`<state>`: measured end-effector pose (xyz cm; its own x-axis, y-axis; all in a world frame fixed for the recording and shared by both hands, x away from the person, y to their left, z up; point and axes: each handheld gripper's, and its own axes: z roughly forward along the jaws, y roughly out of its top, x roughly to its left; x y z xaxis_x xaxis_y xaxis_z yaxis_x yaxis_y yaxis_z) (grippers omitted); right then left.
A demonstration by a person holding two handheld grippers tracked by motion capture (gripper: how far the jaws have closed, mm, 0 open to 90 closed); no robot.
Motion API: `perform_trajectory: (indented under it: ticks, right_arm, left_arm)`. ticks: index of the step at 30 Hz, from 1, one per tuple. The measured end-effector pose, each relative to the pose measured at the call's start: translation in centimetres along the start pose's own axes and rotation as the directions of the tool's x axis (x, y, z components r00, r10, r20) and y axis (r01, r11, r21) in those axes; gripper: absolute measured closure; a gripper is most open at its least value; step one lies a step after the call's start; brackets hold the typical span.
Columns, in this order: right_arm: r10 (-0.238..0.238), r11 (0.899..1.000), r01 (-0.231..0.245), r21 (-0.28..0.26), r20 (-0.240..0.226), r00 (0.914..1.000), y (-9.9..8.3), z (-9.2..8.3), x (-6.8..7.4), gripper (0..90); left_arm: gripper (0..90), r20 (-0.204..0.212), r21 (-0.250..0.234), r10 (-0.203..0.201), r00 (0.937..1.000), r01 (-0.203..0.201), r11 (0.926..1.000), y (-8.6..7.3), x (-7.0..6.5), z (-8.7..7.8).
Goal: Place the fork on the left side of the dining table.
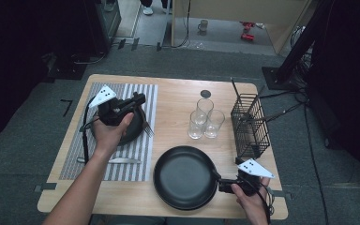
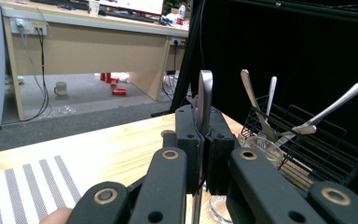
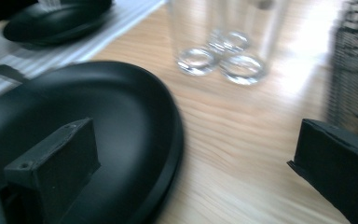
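While the left tongs hang over the small black plate on the striped placemat near the counter's far-left corner, they are pressed together on a piece of cutlery, its steel handle standing straight up between the black jaws in the left gripper view. Whether it is a knife, a fork or a spoon I cannot tell; the working end is hidden below the jaws.

And here is the relation that matters: the wire cutlery basket stands at the counter's right edge, well apart from those tongs, straight across the counter with the three drinking glasses in between. In the left gripper view the basket sits ahead and to the right, other cutlery already leaning in it. The held piece's long axis runs upright, which, to my eye, suits dropping it in handle-up, once carried over the glasses.

Over at the near-right corner, the right tongs are spread wide, nothing between them, one jaw over the rim of the large black plate, the other over bare wood. In the right gripper view that plate lies left and ahead. The right hand is the nearer to the basket, but the left carries the cutlery.

A knife lies on the placemat's near edge.
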<state>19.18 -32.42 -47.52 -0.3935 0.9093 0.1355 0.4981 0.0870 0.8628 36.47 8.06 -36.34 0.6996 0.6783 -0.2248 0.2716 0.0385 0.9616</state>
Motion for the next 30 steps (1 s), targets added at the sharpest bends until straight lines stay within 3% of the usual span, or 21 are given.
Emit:
perform_trajectory:
  ticks: [8, 12, 16, 18, 21, 26, 30]
  right_arm:
    - [0.053, 0.997, -0.057, 0.049, 0.071, 0.9960, -1.8, -1.2, -3.3, 0.0]
    - [0.080, 0.993, -0.089, 0.076, 0.112, 0.9905, -2.7, -1.3, -4.6, 0.0]
    - [0.091, 0.986, -0.113, 0.124, 0.172, 0.9809, -3.4, -1.0, -5.8, 0.0]
    - [0.100, 0.982, -0.127, 0.140, 0.183, 0.9779, -3.6, -0.8, -6.3, 0.0]
    - [0.109, 0.977, -0.142, 0.161, 0.195, 0.9747, -4.0, -0.6, -6.9, 0.0]
    - [0.069, 0.971, -0.116, 0.208, 0.220, 0.9731, -4.6, 0.3, -7.1, 0.0]
    - [0.042, 0.970, -0.097, 0.224, 0.236, 0.9707, -4.6, 0.5, -7.1, 0.0]
  left_arm:
    - [88.3, -0.032, -0.007, 0.001, 0.9995, -0.001, 1.0000, 0.2, 1.0, 0.8]
    - [88.3, -0.042, -0.011, -0.022, 0.9989, 0.022, 0.9997, 0.4, 1.7, 1.0]
    - [88.2, -0.090, -0.010, -0.016, 0.9958, 0.015, 0.9998, 0.6, 2.2, 1.3]
    - [88.2, -0.099, -0.004, -0.019, 0.9949, 0.018, 0.9998, 0.7, 2.5, 1.4]
    - [88.2, -0.143, -0.021, -0.021, 0.9895, 0.019, 0.9996, 0.7, 3.0, 1.7]
    - [88.2, -0.151, -0.017, -0.045, 0.9874, 0.043, 0.9989, 0.9, 4.1, 2.3]
    - [88.2, -0.182, -0.013, -0.034, 0.9826, 0.032, 0.9994, 1.0, 4.7, 2.7]
